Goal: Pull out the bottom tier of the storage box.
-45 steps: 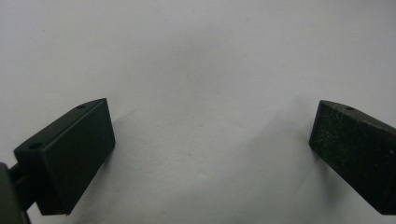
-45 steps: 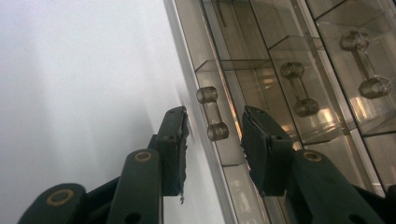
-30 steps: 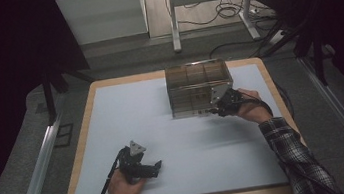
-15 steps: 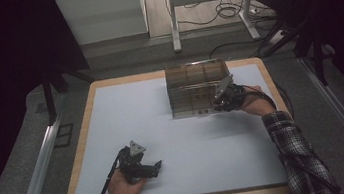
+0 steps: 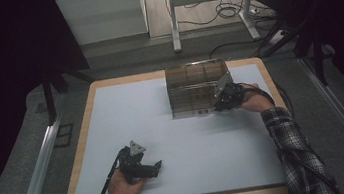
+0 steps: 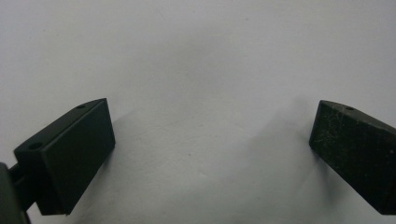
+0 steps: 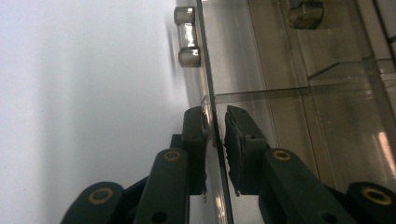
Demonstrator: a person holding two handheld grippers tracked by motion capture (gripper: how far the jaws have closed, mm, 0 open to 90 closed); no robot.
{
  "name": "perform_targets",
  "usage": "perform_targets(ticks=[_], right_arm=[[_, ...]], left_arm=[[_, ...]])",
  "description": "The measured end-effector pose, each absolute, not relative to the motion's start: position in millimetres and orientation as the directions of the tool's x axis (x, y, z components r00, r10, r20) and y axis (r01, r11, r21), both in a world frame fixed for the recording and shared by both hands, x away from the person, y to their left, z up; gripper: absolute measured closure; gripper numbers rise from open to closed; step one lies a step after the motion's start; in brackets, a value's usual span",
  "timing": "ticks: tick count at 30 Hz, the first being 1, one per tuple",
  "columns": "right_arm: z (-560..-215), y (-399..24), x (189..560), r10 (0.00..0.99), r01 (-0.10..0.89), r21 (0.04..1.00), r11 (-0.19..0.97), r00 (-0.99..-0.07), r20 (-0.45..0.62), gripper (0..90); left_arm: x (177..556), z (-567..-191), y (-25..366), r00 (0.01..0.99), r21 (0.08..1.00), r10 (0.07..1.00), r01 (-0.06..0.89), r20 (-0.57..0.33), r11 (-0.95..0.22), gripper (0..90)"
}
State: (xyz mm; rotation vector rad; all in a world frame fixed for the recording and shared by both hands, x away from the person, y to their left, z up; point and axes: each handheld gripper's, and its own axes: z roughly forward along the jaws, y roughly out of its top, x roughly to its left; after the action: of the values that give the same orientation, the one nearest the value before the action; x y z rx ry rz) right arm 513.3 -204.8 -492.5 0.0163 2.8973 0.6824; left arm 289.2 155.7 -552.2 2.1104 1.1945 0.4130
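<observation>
**Right tool closing on the clear box's front panel**

In the right gripper view the right tool (image 7: 215, 135) has its jaws on either side of a thin transparent panel (image 7: 212, 70), one jaw outside it and one inside. The jaws have just been closing, and the panel's edge now sits in the narrow gap between them; the pads look to be touching or almost touching it, though I cannot say how firmly they pinch. Farther up the same panel sits a small silvery hinge or latch piece (image 7: 187, 37), so this is probably a door.

From the high view, the panel belongs to a smoky clear box (image 5: 198, 88) with inner dividers, standing at the far right part of the table (image 5: 112, 115), on its pale sheet. The right tool (image 5: 225, 101) meets the box at its near right corner, with the person's plaid sleeve (image 5: 292, 141) reaching in from the lower right.

The left tool (image 5: 155, 168) rests low on the near left of the table, well apart from the box. In the left gripper view its jaws stand wide apart with nothing but bare surface between them.

As a judgement: the reach to the box is done and the grip is being made. Swinging or pulling the panel is yet to come; the box looks closed.
</observation>
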Motion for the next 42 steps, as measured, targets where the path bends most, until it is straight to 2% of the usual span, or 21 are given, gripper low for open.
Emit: perform_targets(ticks=[11, 42], right_arm=[[-494, -202, 521, -0.021, -0.063, 0.413, 0.909, -0.994, -0.105, 85.6], [-483, -203, 488, -0.081, -0.115, 0.385, 0.916, -0.991, -0.102, 85.2]], left_arm=[[289, -552, 156, 0.531, 0.685, 0.846, 0.634, -0.050, -0.358, 0.0], [289, -552, 156, 0.530, 0.686, 0.846, 0.634, -0.050, -0.357, 0.0]])
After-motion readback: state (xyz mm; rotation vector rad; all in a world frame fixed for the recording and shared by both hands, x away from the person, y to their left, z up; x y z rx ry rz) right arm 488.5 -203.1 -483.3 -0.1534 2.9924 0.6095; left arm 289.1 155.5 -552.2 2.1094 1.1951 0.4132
